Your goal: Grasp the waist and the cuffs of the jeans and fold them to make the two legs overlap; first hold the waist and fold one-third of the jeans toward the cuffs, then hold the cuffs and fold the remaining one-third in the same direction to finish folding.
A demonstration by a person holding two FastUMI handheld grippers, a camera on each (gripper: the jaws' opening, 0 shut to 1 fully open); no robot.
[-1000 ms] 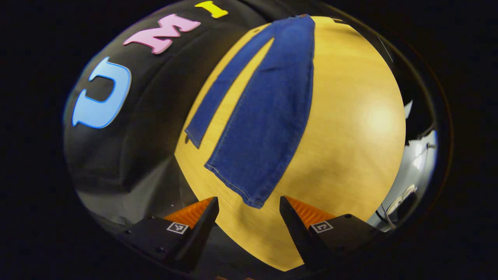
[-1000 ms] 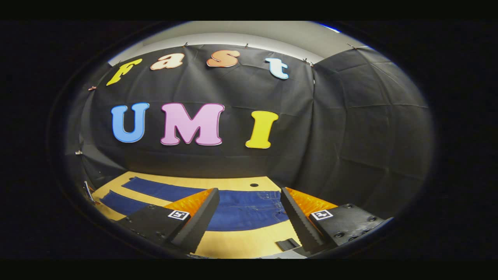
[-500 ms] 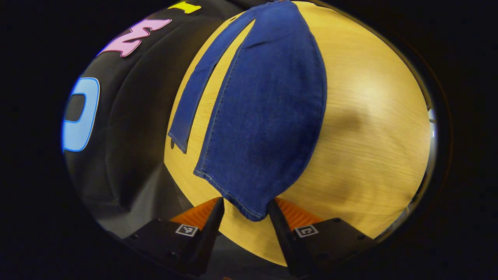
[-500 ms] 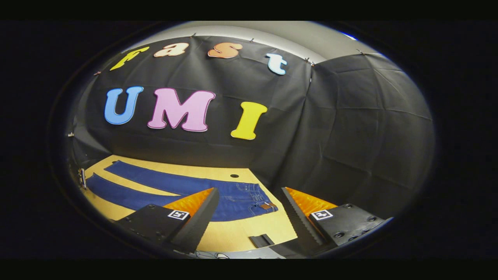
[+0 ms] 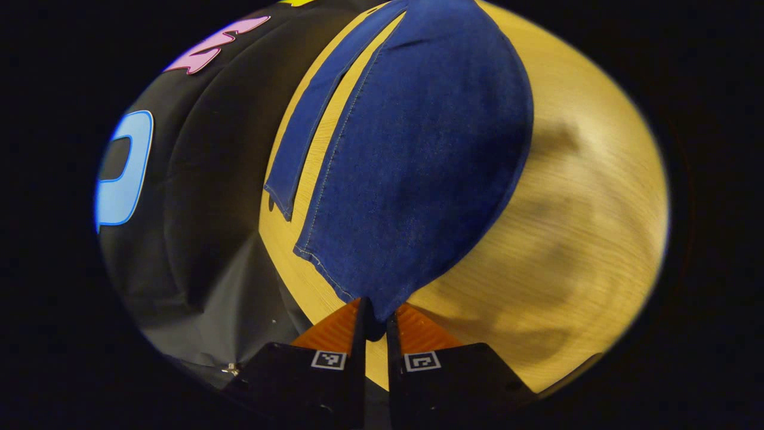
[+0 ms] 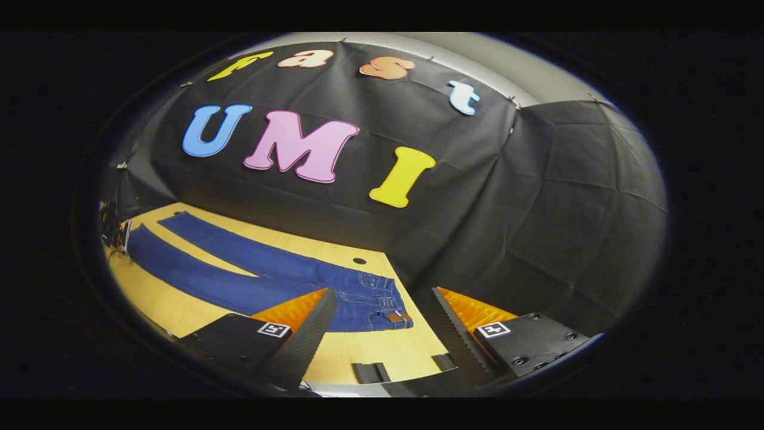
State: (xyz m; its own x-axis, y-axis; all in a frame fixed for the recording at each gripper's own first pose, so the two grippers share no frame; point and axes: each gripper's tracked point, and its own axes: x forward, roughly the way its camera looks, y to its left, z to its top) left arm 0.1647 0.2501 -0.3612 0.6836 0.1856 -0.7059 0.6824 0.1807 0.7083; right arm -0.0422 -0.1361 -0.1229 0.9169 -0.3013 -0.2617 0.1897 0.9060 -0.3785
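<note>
The dark blue denim jeans (image 5: 418, 155) lie spread flat on the pale yellow wooden table (image 5: 573, 239), their two legs running side by side with a strip of bare wood between them, and in the right gripper view the same jeans (image 6: 256, 280) stretch across the tabletop with the waist (image 6: 382, 298) at the near end. The left gripper (image 5: 375, 328) has its fingers drawn almost together on the corner of the nearer leg's cuff (image 5: 370, 298), the hem pinched between them right at the table edge. The right gripper (image 6: 382, 334) hangs with its fingers wide apart and nothing between them, near the waist but clear of it. From where I stand this looks like cloth that is soft and floppy yet fairly heavy for fabric: it will drape and drag rather than hold a shape, and a single pinched corner will likely let the rest of the hem sag. The thick stitched hem at the cuff and the doubled waistband seem the sound places to grip, being firmer and less likely to slip out. Denim on bare wood should slide easily, so lifting the leg over looks safer than dragging it.
</note>
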